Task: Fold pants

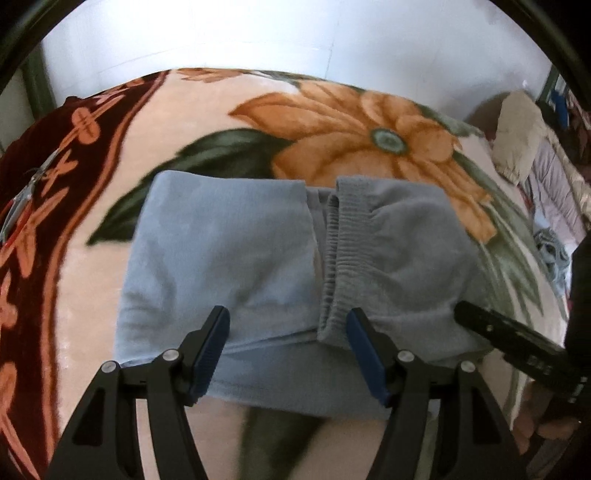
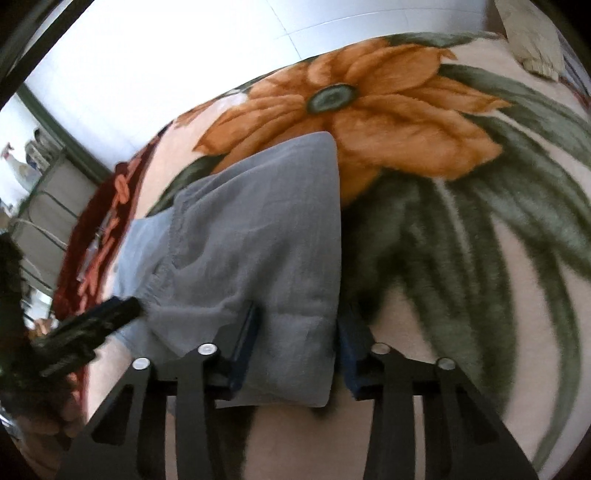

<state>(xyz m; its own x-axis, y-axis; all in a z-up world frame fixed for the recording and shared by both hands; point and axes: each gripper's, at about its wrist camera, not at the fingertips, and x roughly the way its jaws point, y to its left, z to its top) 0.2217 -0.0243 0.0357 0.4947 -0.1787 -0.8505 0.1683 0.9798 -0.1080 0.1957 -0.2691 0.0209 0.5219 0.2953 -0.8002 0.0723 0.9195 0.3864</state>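
Note:
Grey-blue pants (image 1: pixel 236 258) lie folded into a compact rectangle on a floral blanket (image 1: pixel 351 122); the ribbed waistband (image 1: pixel 336 254) runs down the middle of the bundle. My left gripper (image 1: pixel 288 325) is open, its blue pads spread over the near edge of the pants. My right gripper (image 2: pixel 299 325) is open, its fingers straddling the near right corner of the pants (image 2: pixel 258 236). The right gripper's finger shows in the left wrist view (image 1: pixel 491 325); the left gripper's finger shows in the right wrist view (image 2: pixel 107 314).
The blanket (image 2: pixel 461 240) covers a bed with a dark red patterned border (image 1: pixel 33 206) at the left. A beige pillow (image 1: pixel 517 136) and piled clothes (image 1: pixel 557 206) lie at the far right. A white wall (image 1: pixel 221 33) stands behind the bed.

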